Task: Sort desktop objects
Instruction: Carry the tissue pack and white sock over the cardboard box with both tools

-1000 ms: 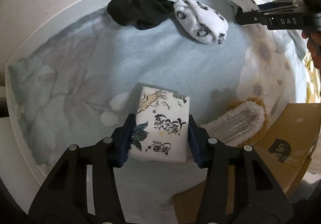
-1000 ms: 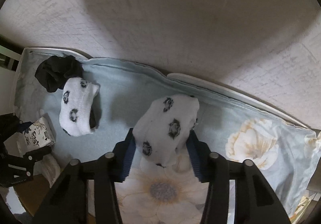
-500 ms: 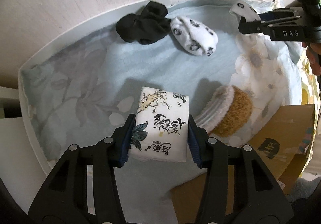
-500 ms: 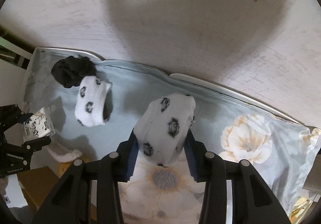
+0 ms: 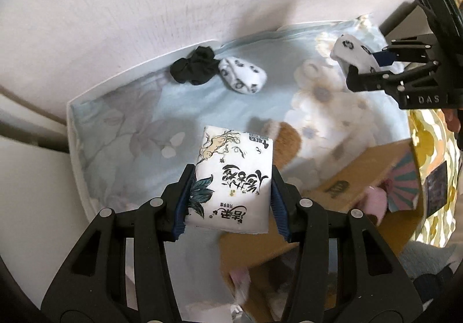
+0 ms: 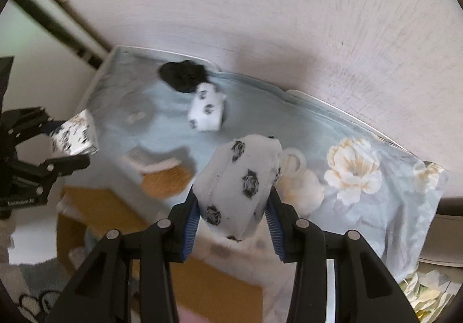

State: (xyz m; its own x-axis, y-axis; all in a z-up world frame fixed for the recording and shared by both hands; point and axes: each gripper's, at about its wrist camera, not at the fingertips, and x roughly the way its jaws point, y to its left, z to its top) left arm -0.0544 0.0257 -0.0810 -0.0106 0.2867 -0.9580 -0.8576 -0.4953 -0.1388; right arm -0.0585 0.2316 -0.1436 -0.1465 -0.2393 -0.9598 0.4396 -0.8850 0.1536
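Note:
My left gripper (image 5: 230, 201) is shut on a white tissue pack (image 5: 233, 182) printed with black characters and leaves, held above the floral bedsheet (image 5: 139, 109). My right gripper (image 6: 233, 214) is shut on a rolled white sock with black spots (image 6: 238, 182), also lifted off the sheet. In the left wrist view the right gripper (image 5: 364, 62) shows at the upper right with that sock (image 5: 348, 49). In the right wrist view the left gripper (image 6: 62, 145) shows at the left with the tissue pack (image 6: 73, 136). A second spotted sock (image 5: 241, 77) and a black sock bundle (image 5: 195, 68) lie on the sheet by the wall.
A brown and white fluffy slipper (image 6: 162, 175) lies near the sheet's front edge. An open cardboard box (image 5: 361, 178) with pink items stands below the bed edge. A pale wall (image 6: 289, 19) runs behind the bed. A yellow patterned cloth (image 5: 428, 155) lies at right.
Both grippers have risen from the sheet with their loads; the sheet and the socks on it look smaller and farther. The cardboard box has come into fuller view below.

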